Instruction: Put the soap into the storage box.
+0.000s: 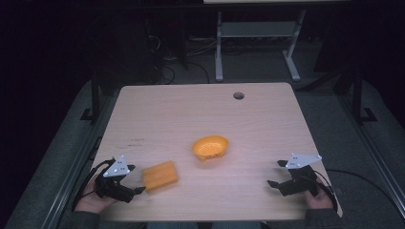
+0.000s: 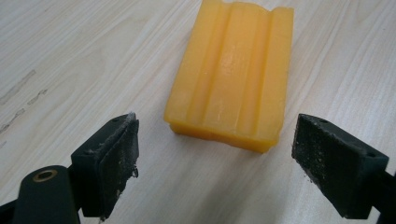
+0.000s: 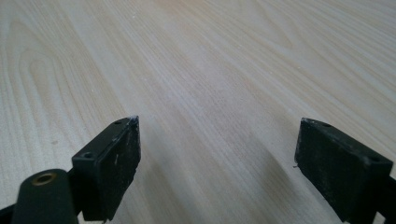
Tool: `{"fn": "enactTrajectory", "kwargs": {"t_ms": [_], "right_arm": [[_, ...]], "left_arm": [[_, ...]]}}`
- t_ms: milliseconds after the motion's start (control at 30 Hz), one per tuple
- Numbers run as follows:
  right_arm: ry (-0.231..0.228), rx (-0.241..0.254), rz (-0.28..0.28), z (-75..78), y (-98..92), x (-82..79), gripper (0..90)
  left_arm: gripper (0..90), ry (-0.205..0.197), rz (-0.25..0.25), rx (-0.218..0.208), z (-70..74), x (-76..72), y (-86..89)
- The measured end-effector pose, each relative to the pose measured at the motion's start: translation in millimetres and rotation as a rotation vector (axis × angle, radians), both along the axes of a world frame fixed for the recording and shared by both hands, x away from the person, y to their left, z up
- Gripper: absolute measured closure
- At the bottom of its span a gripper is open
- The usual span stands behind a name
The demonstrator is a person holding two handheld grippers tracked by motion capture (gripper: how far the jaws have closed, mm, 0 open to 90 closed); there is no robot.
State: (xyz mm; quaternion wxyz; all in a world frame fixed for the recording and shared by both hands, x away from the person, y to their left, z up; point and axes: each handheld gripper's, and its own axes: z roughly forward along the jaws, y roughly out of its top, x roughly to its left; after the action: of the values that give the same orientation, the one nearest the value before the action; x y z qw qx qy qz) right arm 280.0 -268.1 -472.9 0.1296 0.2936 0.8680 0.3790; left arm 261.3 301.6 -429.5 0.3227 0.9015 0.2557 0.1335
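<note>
Left tool (image 2: 215, 154): jaws wide apart, empty, aimed at the block.
Ridged yellow block (image 2: 232, 74): flat on the surface (image 1: 157, 114), at 12 o'clock from the tool; likely light and soft; take it across its long sides.
Orange bowl (image 1: 210, 147): mid-surface.
Right tool (image 1: 277, 174): spread open, empty.

The yellow block (image 2: 232, 74) runs past the left gripper view's top edge, its far end cut off.
</note>
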Motion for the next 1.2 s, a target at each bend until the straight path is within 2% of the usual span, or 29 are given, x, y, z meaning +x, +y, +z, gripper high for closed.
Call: {"fn": "enactTrajectory", "kwargs": {"t_ms": [533,933,1200], "right_arm": [[0.003,0.001,-0.005,0.2,0.3,0.0,13.7],[0.002,0.000,-0.002,0.0,0.6,0.3,13.7],[0.002,-0.002,0.000,0.0,1.0,0.7,13.7]], "left_arm": [[14.1,0.011,-0.026,0.022,-1.5,5.2,-9.1],[14.1,0.021,-0.023,0.034,-3.6,7.4,-9.8],[14.1,0.046,-0.031,0.056,-8.4,10.4,-12.3]]}}
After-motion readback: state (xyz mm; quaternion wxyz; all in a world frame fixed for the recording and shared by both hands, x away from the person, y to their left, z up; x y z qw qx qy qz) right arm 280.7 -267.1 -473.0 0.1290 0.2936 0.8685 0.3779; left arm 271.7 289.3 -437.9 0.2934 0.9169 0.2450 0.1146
